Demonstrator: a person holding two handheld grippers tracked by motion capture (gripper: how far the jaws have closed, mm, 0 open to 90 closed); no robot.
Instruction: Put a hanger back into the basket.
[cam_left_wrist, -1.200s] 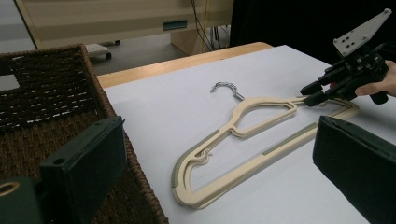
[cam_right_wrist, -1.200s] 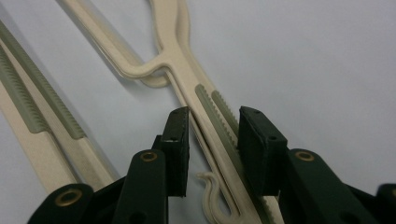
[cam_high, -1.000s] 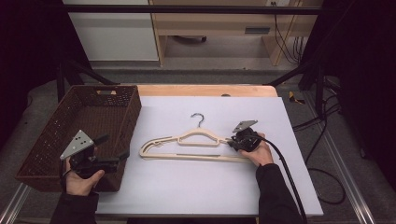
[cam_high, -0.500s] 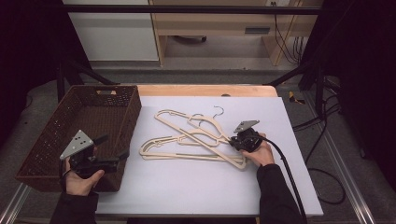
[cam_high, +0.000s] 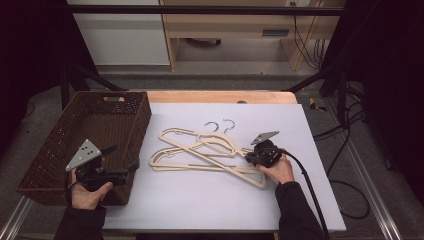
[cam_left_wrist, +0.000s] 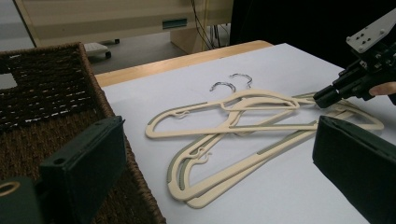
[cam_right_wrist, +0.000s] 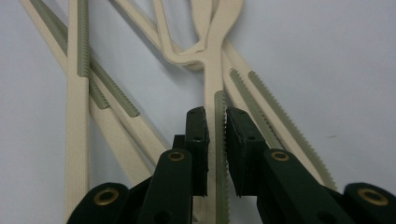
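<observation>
Top hanger (cam_high: 210, 150) swung askew; right gripper (cam_right_wrist: 215, 128) clamps its arm, left gripper (cam_left_wrist: 210, 172) released

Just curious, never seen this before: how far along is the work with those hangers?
Early on. Nothing looks done: the basket is empty. In hand: the right hand-held gripper, jaws just closing, is shut on one hanger arm. Left: three hangers lie crossed on the table; the left hand-held gripper waits open.

Hanger (cam_right_wrist: 216, 140) ends cut off by all edges in right gripper view, basket (cam_left_wrist: 42, 107) cropped at left, hook (cam_high: 212, 125) shapes too small to distinguish.
</observation>
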